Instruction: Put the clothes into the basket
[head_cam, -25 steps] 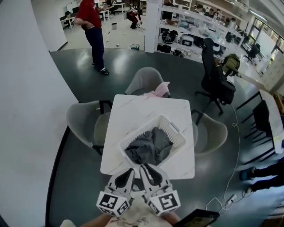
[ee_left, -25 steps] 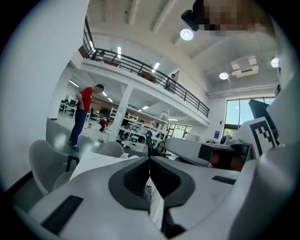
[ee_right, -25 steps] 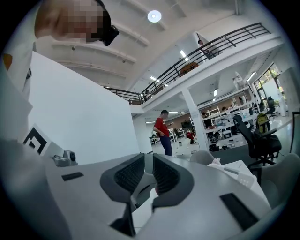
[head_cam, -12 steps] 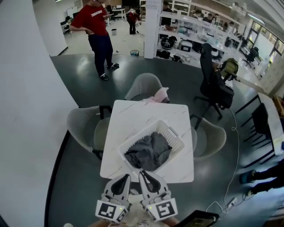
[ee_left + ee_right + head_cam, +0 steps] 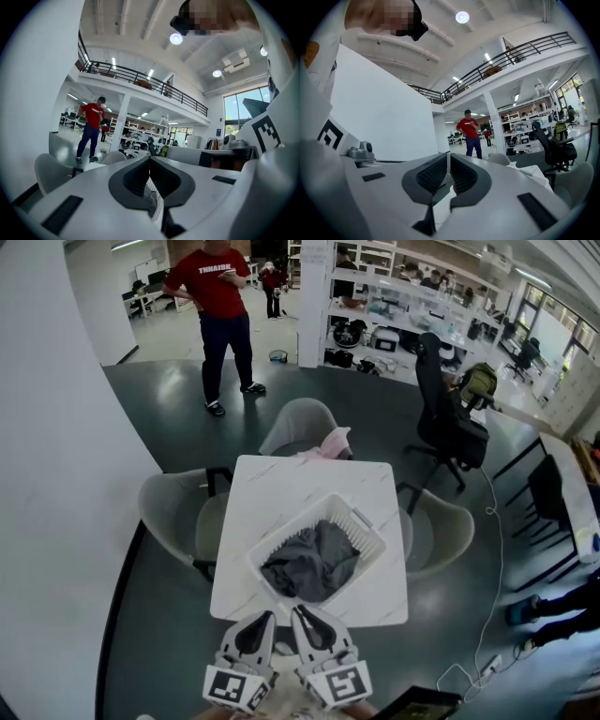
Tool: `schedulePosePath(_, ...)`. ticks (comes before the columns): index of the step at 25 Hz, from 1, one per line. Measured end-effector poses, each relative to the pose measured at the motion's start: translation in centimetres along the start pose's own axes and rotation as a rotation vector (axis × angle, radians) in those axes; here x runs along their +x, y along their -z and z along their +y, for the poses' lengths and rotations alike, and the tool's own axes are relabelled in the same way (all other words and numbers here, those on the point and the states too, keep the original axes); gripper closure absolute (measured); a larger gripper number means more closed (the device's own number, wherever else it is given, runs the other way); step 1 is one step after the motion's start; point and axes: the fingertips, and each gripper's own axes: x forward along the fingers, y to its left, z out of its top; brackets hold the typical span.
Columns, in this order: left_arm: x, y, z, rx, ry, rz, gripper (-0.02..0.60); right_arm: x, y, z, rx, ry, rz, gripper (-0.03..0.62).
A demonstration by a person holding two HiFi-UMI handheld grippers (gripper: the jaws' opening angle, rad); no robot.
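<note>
A white basket (image 5: pixel 361 521) stands on the near half of a white marble table (image 5: pixel 281 488), with a heap of grey clothes (image 5: pixel 314 563) inside it. A pink garment (image 5: pixel 328 442) lies on the chair at the table's far side. My left gripper (image 5: pixel 266 617) and right gripper (image 5: pixel 298 611) hang side by side just short of the table's near edge, pointing at the basket. Both are shut with nothing between the jaws. The left gripper view shows the left gripper (image 5: pixel 150 159) with its tips touching, and the right gripper view shows the right gripper (image 5: pixel 448 157) the same way.
Grey chairs stand to the left (image 5: pixel 173 512), right (image 5: pixel 441 531) and far side (image 5: pixel 295 423) of the table. A black office chair (image 5: pixel 445 418) is beyond on the right. A person in a red shirt (image 5: pixel 225 306) stands farther back. A white wall (image 5: pixel 56 474) runs along the left.
Both grippers have slipped a little lower in the head view, away from the basket. The person in red has turned and stepped nearer. The clothes and basket lie as before.
</note>
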Motion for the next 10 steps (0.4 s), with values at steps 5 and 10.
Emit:
schedulePosePath(5, -0.21, 0.40, 0.13, -0.007, 0.002, 0.009, 0.571, 0.00, 0.28, 0.24, 0.016, 0.009, 0.007, 0.565)
schedulePosePath(10, -0.60, 0.36, 0.43, -0.009, -0.003, 0.004, 0.571, 0.18, 0.42, 0.66, 0.011, 0.005, 0.015, 0.565)
